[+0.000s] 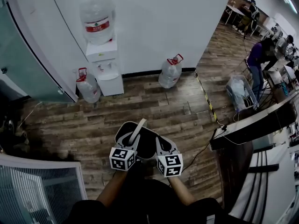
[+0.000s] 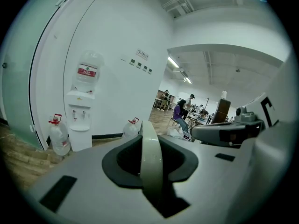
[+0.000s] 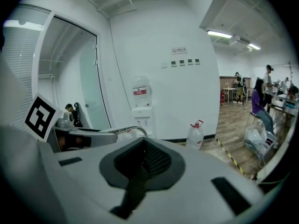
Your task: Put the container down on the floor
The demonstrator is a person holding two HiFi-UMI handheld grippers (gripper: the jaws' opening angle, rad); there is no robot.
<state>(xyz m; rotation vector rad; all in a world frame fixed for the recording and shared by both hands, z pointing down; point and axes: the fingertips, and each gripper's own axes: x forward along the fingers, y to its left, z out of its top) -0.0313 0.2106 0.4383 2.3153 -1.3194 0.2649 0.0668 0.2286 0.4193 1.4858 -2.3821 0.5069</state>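
Jaws of the left gripper (image 1: 128, 141) were clamped on a pale strip (image 2: 150, 157) of the container (image 1: 145, 146); those of the right gripper (image 1: 162, 148) gripped its dark meshed strip (image 3: 140, 181). It hung between them above the wooden floor (image 1: 177, 111).

left gripper (image 1: 130, 133) and right gripper (image 1: 162, 143): pale grey shells, each with a white cube (image 1: 122, 158) bearing black square markers. behind the cubes, black clothing (image 1: 149, 205).

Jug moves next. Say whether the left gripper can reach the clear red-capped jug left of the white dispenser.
Probably not: the left gripper and right gripper hold the grey plastic container, and the jug stands far off.
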